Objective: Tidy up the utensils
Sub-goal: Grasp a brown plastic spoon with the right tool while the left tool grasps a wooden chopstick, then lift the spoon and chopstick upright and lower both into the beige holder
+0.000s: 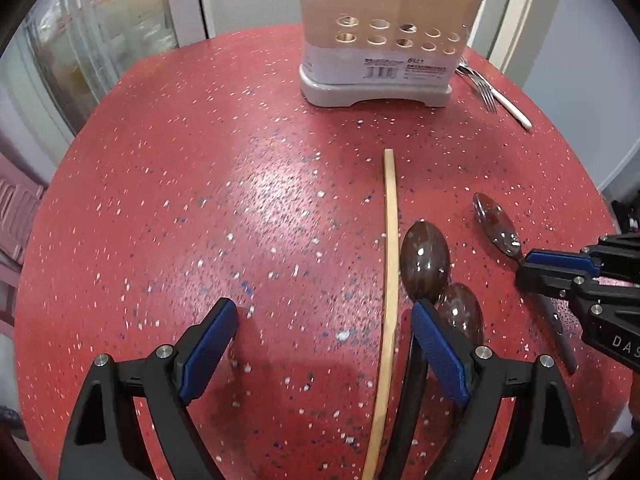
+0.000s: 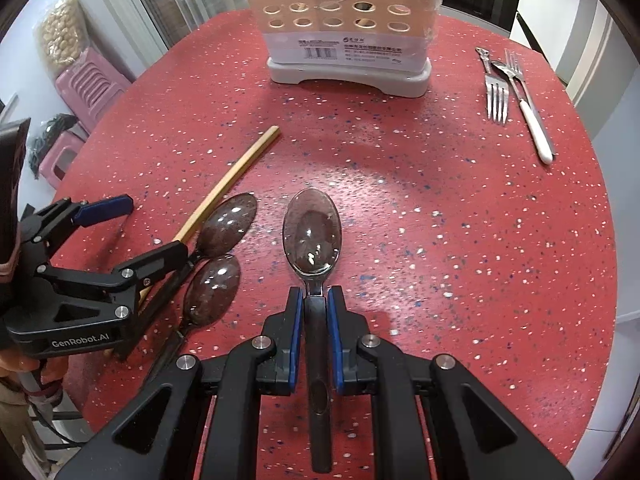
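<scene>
My right gripper (image 2: pixel 316 300) is shut on the neck of a metal spoon (image 2: pixel 313 232) that lies bowl-forward on the red table; the spoon also shows in the left wrist view (image 1: pixel 496 226). My left gripper (image 1: pixel 324 316) is open low over the table, its fingers on either side of a wooden chopstick (image 1: pixel 390 240). Two more spoons (image 1: pixel 426 260) (image 1: pixel 460 312) lie just right of the chopstick, by the right finger. The perforated utensil holder (image 1: pixel 380 40) stands at the far side, several utensils in it.
The red speckled round table (image 2: pixel 440 220) carries a fork (image 2: pixel 496 96), a white-handled utensil (image 2: pixel 534 128) and other cutlery at the far right. Pink stools (image 2: pixel 88 84) stand past the left edge. Cabinets and glass doors lie behind.
</scene>
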`<state>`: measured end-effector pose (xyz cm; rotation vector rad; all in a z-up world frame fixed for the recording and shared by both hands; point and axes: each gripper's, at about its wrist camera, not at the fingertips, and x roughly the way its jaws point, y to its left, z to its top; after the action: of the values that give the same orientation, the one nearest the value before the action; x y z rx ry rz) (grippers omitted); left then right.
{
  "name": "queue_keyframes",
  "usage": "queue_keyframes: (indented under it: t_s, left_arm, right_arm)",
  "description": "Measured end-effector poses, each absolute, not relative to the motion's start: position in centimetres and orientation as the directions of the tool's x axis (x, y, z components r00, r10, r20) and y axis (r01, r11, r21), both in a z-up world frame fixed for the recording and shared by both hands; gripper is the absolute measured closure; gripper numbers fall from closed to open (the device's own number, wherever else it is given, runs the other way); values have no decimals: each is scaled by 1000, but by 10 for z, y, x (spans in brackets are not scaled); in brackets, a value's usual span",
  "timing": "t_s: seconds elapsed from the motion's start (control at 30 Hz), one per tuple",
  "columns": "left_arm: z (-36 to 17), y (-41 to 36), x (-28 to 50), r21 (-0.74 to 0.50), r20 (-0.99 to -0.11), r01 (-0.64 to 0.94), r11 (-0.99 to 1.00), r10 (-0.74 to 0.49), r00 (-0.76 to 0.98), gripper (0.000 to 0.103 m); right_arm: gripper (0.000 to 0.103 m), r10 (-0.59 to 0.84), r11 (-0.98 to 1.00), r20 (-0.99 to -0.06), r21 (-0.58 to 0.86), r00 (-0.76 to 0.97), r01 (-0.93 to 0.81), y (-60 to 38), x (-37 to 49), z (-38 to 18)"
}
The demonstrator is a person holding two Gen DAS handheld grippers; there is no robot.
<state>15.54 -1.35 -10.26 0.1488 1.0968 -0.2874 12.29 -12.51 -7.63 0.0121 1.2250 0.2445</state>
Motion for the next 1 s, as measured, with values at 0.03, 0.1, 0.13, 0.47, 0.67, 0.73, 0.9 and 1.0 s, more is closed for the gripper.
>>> queue_keyframes:
  t_s: [0.03, 0.1, 0.13, 0.47, 0.67, 0.73, 0.9, 1.0]
  left_arm:
    - [-102, -16, 158, -12, -894, 312, 950, -150, 423, 0]
    - [-102, -23, 162, 2, -897, 334, 943, -146, 417, 0]
    - [-101, -26, 164, 6, -900, 347, 938, -146, 411, 0]
    - [-94, -46, 173, -20, -935, 470, 882, -184, 304, 26]
    - [-91, -58, 172, -81, -944, 532, 843, -237, 232, 72]
    - [-91, -60, 168, -54, -939, 528, 847, -223, 261, 74]
    - [-86, -51, 156, -88, -904, 469, 879, -268, 334, 74]
    - [-76, -42, 146, -120, -866, 426, 897, -305, 397, 74]
  right_arm:
    - [88, 189, 974, -932, 138, 310, -179, -126, 125, -76]
    - [87, 196, 971, -938, 145, 286, -191, -126, 128, -76]
    - [82, 200, 969, -942, 149, 269, -199, -126, 131, -76]
    - [91, 200, 961, -958, 152, 204, -231, -118, 139, -78]
    - [91, 241, 961, -946, 200, 218, -192, -136, 136, -79]
    - [91, 252, 960, -940, 213, 230, -183, -140, 134, -76]
    - [91, 281, 955, -918, 238, 279, -178, -148, 129, -63]
    - [91, 297, 951, -900, 251, 318, -178, -152, 126, -53]
